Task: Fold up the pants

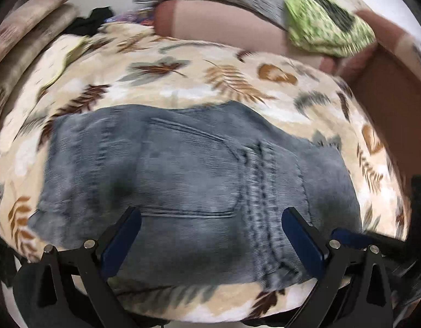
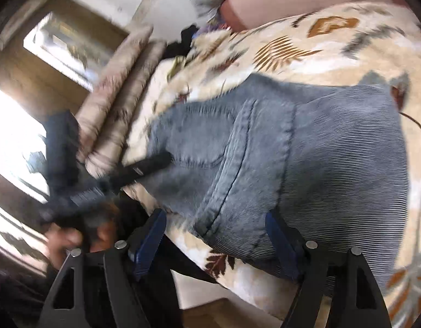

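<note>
The grey-blue corduroy pants lie already doubled into a compact bundle on the leaf-printed cream blanket — likely only tidying remains — with left gripper and right gripper both spread wide, clamping nothing.

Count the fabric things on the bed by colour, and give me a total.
Blue-grey: 1, folded pants
Cream leaf-print: 1, blanket
Green patterned: 1, cloth
Black: 1, garment
Total: 4
</note>
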Demonstrator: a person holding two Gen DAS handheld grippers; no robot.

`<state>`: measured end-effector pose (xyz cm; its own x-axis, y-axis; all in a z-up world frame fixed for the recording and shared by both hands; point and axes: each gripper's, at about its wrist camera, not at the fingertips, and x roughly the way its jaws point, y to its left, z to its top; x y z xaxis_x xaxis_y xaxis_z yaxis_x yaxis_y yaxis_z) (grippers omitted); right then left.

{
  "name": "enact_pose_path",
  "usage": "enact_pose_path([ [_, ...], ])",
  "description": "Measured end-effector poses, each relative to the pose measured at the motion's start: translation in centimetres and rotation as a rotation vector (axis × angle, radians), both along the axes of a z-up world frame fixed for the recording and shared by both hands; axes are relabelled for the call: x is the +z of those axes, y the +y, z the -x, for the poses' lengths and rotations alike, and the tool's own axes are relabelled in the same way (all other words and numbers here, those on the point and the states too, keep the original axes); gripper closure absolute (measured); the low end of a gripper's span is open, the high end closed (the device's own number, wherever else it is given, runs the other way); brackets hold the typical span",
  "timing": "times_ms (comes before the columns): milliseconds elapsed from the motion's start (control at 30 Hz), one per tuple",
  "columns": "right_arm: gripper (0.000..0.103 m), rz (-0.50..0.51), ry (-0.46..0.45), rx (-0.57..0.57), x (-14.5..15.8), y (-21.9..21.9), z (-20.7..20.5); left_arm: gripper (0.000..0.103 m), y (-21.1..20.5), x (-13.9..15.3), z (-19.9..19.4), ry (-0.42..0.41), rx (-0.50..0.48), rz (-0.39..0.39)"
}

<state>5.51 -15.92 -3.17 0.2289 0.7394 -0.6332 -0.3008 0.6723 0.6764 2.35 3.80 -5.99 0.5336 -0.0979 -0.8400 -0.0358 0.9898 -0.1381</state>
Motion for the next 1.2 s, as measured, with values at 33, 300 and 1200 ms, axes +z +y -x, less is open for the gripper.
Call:
enact_pose_path([
  [33,0.024,-0.003,0.006,-0.028,-0.1,-0.8,-0.2,0.0,-0.9,-0.6,-0.4,0.014,-0.022,-0.014],
  [300,0.024,-0.101,0.069,-0.266,0.1,-6.6,-3.6,0.0,-5.0,-4.2,-0.4,0.062,-0.143,-0.275],
  [1200,0.032,-0.083,0.134,-0.299,-1.0,-6.9,0.1,0.0,1.0,-0.7,2.4,-0.024,-0.029,0.057],
])
